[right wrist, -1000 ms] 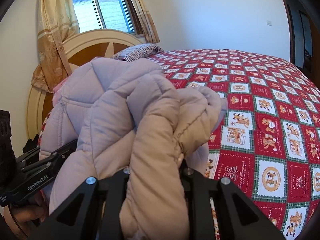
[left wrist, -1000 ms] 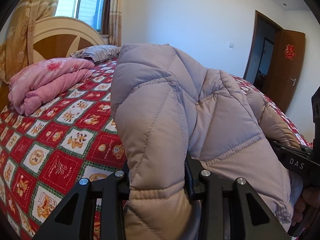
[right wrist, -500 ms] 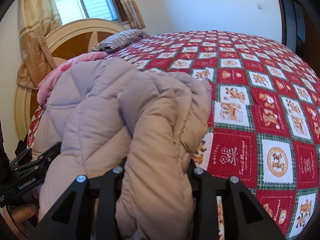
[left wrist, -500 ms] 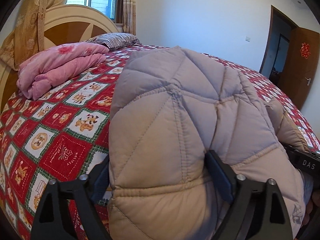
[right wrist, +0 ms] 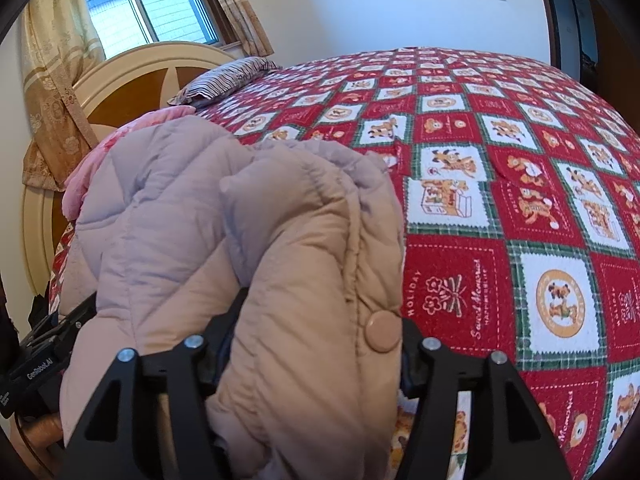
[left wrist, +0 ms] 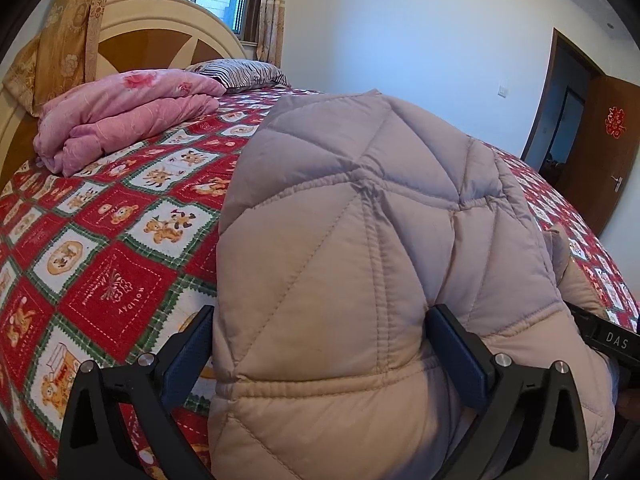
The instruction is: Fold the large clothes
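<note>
Puffer jacket (left wrist: pixel 360 260) bunched between both tongs, left gripper (left wrist: pixel 320 344) and right gripper (right wrist: pixel 320 340) clenched on it; no neat fold seen yet, laying flat on bedspread (right wrist: pixel 520 200) ahead likely left.

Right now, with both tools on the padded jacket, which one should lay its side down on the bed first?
Right, probably. The right tool pinches a narrow bunched edge of the pale pink quilted jacket beside open red patchwork bedspread. The left tool spans a much wider padded fold.
</note>
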